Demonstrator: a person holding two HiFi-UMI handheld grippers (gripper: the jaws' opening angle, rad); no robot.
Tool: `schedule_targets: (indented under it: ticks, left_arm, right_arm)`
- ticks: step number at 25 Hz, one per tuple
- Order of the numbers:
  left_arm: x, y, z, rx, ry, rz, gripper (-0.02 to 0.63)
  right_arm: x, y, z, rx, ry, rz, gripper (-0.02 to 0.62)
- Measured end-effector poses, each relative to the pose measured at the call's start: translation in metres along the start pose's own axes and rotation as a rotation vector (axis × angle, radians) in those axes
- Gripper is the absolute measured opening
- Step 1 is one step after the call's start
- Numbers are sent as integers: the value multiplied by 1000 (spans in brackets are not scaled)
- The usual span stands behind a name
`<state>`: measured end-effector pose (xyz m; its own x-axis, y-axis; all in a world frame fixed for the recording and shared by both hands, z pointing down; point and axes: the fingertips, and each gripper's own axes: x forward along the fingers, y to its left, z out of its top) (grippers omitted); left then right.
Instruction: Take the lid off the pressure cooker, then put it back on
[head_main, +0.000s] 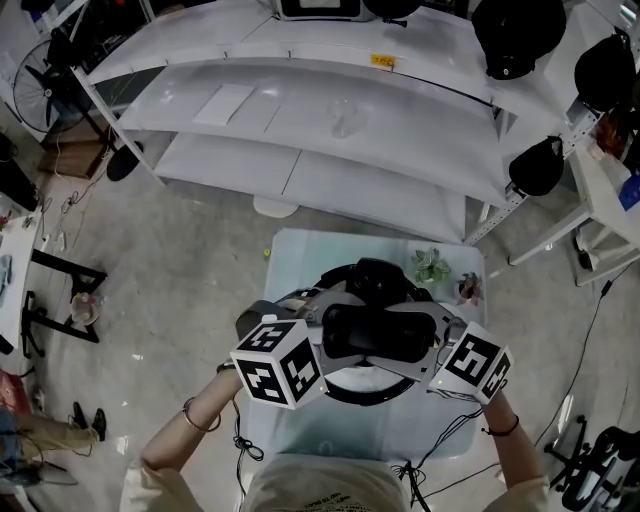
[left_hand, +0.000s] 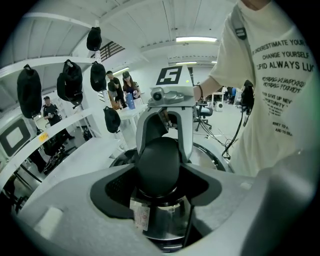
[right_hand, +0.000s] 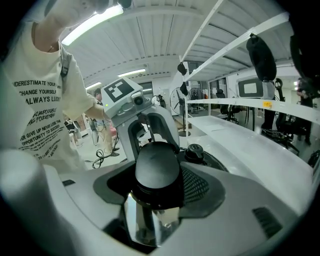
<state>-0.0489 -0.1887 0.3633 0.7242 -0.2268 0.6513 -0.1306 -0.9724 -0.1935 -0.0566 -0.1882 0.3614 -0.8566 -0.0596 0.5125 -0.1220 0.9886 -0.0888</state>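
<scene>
A steel pressure cooker (head_main: 365, 396) stands on a small pale table (head_main: 300, 255), with a black bar (head_main: 380, 335) across its lid. My left gripper (head_main: 322, 330) comes in from the left and my right gripper (head_main: 438, 347) from the right. In the left gripper view the jaws hug a rounded black handle end (left_hand: 159, 165) above the steel wall (left_hand: 165, 222). The right gripper view shows the same on the other side: the pads close against the black handle end (right_hand: 156, 170). A small black valve knob (right_hand: 194, 151) sits on the lid beyond.
A small potted plant (head_main: 432, 265) and a small pink thing (head_main: 468, 288) stand at the table's far right corner. White curved shelves (head_main: 300, 110) lie beyond the table, with black caps (head_main: 535, 165) hanging on their right. Cables trail on the floor.
</scene>
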Motion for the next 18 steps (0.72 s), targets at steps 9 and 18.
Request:
schedule_targets:
  ticks: [9, 18]
  left_arm:
    - [3, 2, -3, -21, -9, -6, 287]
    - [0, 3, -3, -37, -21, -1, 287]
  right_arm:
    - [2, -4, -3, 10, -2, 20, 275]
    - [4, -3, -1, 9, 5, 35, 275]
